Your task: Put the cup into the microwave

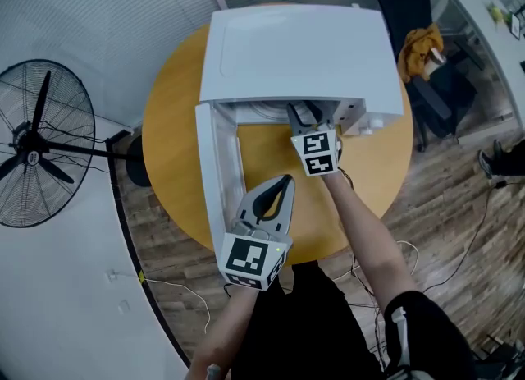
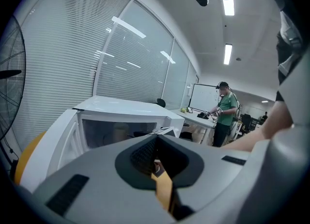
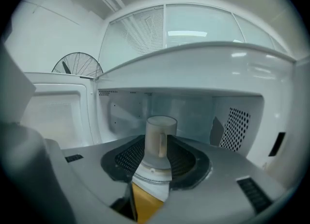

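Wood floor (image 1: pixel 443 231), standing fan (image 1: pixel 33 153), window blinds (image 1: pixel 123 9)

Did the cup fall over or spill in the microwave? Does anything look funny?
Nothing stands out. The cup stands upright inside the microwave, and no spill shows around it. The door is swung wide open, and the right claw is open, not squeezing the cup.

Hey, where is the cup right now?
In the right gripper view, the cup stands upright inside the open microwave, between the right gripper's open jaws, handle toward the camera.
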A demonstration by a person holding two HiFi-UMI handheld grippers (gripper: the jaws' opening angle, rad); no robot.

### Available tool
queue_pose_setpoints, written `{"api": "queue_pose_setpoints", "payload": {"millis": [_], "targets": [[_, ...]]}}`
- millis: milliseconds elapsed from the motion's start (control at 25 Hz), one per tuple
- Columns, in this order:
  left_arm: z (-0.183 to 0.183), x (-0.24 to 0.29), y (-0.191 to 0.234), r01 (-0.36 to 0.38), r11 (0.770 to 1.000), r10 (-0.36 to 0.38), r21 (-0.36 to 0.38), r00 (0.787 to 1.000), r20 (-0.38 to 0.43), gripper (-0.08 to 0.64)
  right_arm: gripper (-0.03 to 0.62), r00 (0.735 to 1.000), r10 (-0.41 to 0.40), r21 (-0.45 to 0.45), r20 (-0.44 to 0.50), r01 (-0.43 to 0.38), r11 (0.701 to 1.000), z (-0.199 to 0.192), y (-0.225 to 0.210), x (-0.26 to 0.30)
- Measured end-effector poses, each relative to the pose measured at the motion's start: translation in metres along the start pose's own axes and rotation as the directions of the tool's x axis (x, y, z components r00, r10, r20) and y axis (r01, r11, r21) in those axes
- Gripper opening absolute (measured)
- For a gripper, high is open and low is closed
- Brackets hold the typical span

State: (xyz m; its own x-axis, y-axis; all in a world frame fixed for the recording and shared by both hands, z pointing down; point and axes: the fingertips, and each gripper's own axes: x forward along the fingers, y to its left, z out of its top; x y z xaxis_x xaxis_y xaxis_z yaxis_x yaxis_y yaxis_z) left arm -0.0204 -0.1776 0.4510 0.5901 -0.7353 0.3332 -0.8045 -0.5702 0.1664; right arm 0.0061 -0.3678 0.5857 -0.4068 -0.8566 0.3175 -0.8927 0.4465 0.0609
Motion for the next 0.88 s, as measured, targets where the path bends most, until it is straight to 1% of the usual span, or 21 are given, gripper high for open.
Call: {"api": "queue_pose_setpoints", "payload": {"millis": [200, 440, 600, 880], "targets": [[0.003, -0.006, -0.013, 0.038, 0.999, -0.038, 0.013, 0.999, 0.018, -0.005, 0.133, 1.000, 0.006, -0.017, 0.008, -0.006, 1.000, 0.003, 0.009, -0.028], [0.005, -0.021, -0.035, 0.106, 0.994, -0.106, 0.025, 0.994, 0.032, -0.005, 0.104, 0.999, 0.000, 0.012, 0.034, 0.000, 1.000, 0.017, 0.025, -0.075], [0.001, -0.040, -0.048, 0.149, 0.988, -0.151, 0.046, 0.988, 0.025, -0.005, 0.087, 1.000, -0.001, 0.028, 0.029, 0.000, 1.000, 0.022, 0.036, -0.109], [-0.010, -0.078, -0.062, 0.200, 0.977, -0.202, 0.069, 0.979, 0.017, -0.005, 0.052, 0.999, -0.052, 0.063, 0.011, 0.052, 0.997, 0.021, 0.051, -0.184]]}}
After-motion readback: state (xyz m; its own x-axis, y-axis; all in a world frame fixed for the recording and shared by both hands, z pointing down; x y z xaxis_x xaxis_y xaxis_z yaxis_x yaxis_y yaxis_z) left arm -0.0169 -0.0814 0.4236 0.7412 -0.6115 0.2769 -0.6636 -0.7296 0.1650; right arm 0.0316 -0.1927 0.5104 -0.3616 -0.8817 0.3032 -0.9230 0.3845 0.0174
